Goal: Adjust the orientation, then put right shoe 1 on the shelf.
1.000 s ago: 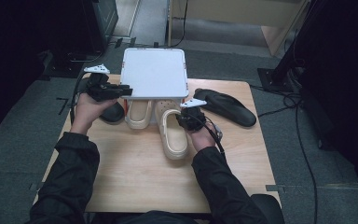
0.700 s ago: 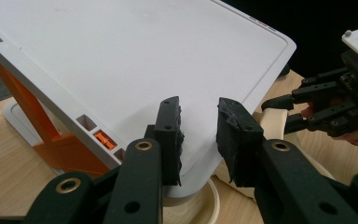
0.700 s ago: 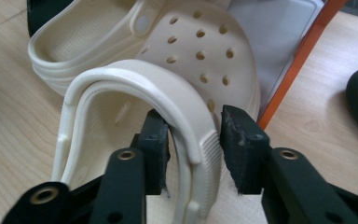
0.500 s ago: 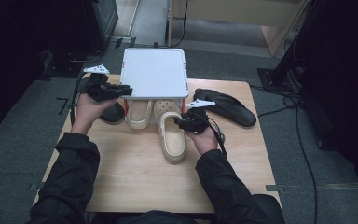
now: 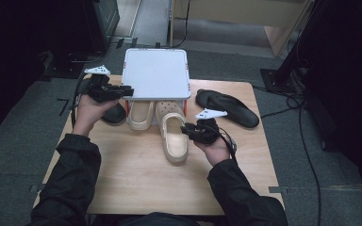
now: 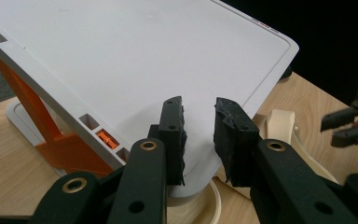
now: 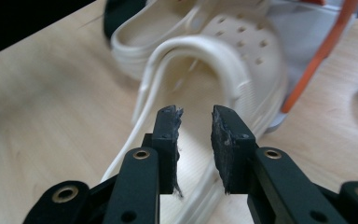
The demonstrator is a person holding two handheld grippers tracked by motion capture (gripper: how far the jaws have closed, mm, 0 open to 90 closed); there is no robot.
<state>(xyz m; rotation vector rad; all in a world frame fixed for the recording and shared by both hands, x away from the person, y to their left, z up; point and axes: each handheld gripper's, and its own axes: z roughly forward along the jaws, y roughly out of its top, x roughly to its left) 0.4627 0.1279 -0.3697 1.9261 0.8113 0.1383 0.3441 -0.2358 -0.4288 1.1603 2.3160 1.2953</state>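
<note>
A white rack (image 5: 155,73) on orange legs (image 6: 32,112) stands at the back of the wooden table (image 5: 136,183). One cream clog (image 5: 173,136) lies with its toe under the rack's front edge, and a second cream clog (image 5: 139,114) sits farther under, to its left. My left gripper (image 5: 128,90) is open at the rack's front left corner, its jaws over the white top (image 6: 144,56). My right gripper (image 5: 185,128) is open just right of the nearer clog (image 7: 223,51), jaws level with its side rim and nothing between them.
A black shoe (image 5: 113,114) lies left of the rack beneath my left hand. A long black sandal (image 5: 228,108) rests on the table's right rear. The front half of the table is bare wood. Cables (image 5: 306,141) trail on the grey floor to the right.
My right gripper has slid a little toward the person along the nearer clog's right side. The left gripper has stayed at the rack's corner.
</note>
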